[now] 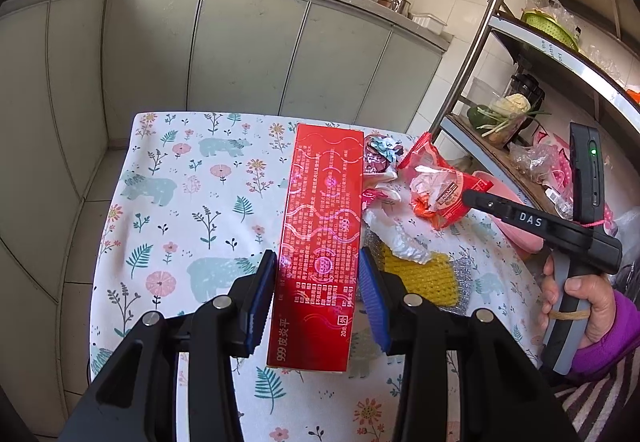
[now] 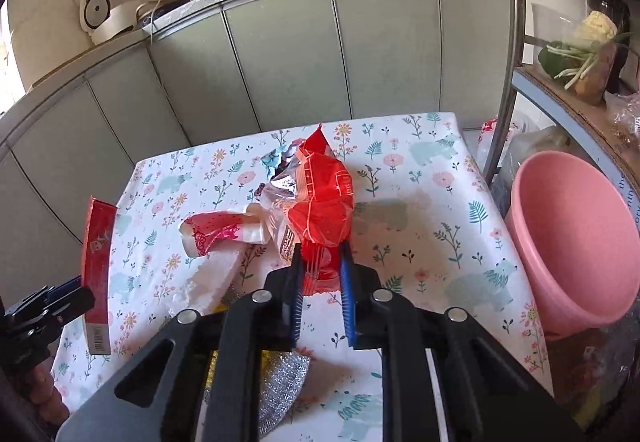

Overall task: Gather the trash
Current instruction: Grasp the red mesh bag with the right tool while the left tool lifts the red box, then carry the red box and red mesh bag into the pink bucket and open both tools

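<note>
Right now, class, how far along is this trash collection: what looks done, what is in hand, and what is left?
Done: nothing shows in the pink basin yet. In hand: the left gripper holds the red box, lifted off the table; the right gripper has closed on the red wrapper. Left: the crumpled paper cup, white foam piece and foil wrapper lie on the tablecloth.

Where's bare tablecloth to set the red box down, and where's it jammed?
Free: the tablecloth left of the red box, out to the table's left edge, and the strip between the red snack bag and the pink basin. Crowded: the middle, with wrappers, white scrap and scouring pads beside the bag.
</note>
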A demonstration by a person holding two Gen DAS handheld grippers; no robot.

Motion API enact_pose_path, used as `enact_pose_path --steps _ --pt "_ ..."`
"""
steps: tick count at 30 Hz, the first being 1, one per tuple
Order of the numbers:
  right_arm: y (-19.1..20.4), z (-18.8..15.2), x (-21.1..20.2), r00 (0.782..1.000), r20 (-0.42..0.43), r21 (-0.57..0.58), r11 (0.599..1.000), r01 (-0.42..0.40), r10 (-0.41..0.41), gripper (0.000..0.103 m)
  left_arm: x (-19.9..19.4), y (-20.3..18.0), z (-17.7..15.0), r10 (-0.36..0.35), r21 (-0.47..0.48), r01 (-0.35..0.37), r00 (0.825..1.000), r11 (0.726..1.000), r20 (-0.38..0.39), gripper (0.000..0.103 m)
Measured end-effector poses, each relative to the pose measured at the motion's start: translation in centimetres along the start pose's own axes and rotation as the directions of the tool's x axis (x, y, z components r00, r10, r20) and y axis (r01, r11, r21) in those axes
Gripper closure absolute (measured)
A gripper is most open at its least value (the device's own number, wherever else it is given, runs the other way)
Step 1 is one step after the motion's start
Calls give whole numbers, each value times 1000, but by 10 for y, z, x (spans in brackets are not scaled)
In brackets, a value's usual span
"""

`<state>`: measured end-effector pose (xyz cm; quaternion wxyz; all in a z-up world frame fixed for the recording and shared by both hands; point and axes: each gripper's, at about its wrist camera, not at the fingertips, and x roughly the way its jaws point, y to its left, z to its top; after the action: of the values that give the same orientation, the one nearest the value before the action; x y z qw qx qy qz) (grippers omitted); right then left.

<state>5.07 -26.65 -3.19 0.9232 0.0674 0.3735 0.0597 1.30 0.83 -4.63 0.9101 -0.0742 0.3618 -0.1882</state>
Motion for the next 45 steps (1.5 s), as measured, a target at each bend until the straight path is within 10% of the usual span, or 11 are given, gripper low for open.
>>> enact_pose_path --steps 24,45 --pt "-65 5 -80 980 197 80 997 -5 -11 87 0 -88 58 -86 149 70 991 986 106 63" --pt "-184 -20 -115 937 243 300 938 174 -252 86 81 -246 96 -335 290 314 942 904 25 63"
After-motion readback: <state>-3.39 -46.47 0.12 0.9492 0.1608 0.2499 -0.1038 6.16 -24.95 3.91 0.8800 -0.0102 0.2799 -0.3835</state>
